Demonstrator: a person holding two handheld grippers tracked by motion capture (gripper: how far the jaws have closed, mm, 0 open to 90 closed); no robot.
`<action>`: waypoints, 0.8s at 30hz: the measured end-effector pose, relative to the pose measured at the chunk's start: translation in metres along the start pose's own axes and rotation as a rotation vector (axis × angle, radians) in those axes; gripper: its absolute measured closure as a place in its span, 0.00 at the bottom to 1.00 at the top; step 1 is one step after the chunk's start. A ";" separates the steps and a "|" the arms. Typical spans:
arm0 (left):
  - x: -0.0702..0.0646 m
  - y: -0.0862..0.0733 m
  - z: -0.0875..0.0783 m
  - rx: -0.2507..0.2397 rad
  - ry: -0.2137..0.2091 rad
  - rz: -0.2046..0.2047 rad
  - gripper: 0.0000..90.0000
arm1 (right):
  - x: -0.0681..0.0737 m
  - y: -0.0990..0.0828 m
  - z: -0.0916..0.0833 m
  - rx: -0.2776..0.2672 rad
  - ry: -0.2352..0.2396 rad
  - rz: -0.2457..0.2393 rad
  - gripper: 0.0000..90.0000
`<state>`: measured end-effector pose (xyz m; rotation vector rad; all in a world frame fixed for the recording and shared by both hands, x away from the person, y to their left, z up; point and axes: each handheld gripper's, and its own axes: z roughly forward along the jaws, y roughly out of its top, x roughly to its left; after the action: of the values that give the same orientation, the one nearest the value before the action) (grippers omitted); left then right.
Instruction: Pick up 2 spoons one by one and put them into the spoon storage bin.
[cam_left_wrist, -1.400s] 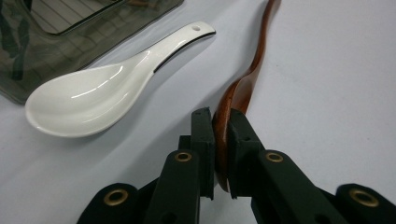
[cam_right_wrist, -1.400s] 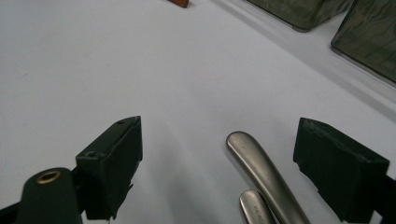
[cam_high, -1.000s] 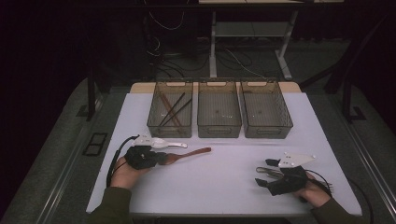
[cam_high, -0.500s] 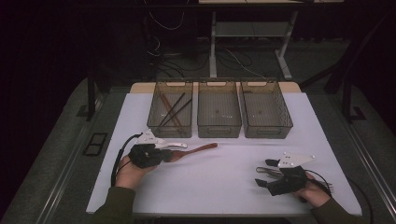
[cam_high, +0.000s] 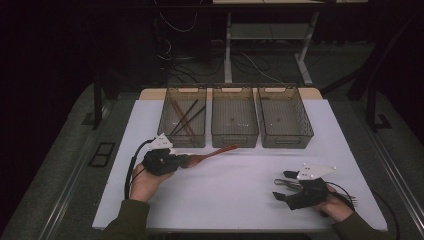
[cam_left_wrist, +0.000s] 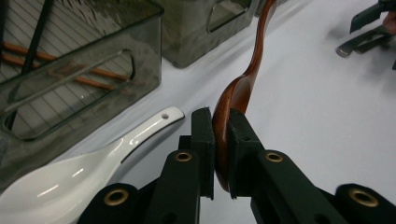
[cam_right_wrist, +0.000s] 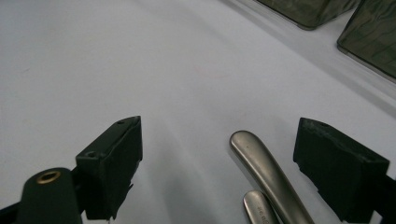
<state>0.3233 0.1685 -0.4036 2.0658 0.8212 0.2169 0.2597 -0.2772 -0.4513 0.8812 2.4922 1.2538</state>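
A brown wooden spoon (cam_high: 215, 152) hangs just above the white table in front of the left and middle bins. My left gripper (cam_high: 184, 161) is shut on its bowl, and the handle points right toward the middle bin. In the left gripper view the two black pads (cam_left_wrist: 203, 135) pinch the spoon's bowl (cam_left_wrist: 238, 91) edge-on. A white ceramic spoon (cam_left_wrist: 93, 158) lies on the table beside them. My right gripper (cam_high: 282, 186) rests at the front right with its jaws wide open. Metal cutlery handles (cam_right_wrist: 266, 172) lie flat between them, untouched.
Three smoky see-through bins stand in a row at the back: the left bin (cam_high: 182, 134) holds chopsticks (cam_high: 184, 119), then the middle bin (cam_high: 235, 135) and the right bin (cam_high: 286, 136). The white table (cam_high: 230, 200) has open room between the two hands.
My left gripper has carried the wooden spoon up and to the right, nearer the bins. The right gripper has kept still.
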 end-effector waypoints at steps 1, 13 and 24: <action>0.000 0.001 0.001 -0.003 0.002 -0.002 0.91 | 0.000 0.000 0.000 0.000 0.000 0.000 0.17; 0.001 0.028 0.009 -0.011 0.033 0.004 0.91 | -0.001 0.000 -0.001 -0.001 -0.002 0.002 0.17; 0.006 0.065 0.020 -0.026 0.079 0.008 0.91 | -0.001 0.000 -0.002 -0.007 -0.001 0.004 0.17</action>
<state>0.3673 0.1330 -0.3650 2.0472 0.8534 0.3134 0.2598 -0.2789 -0.4504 0.8859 2.4851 1.2619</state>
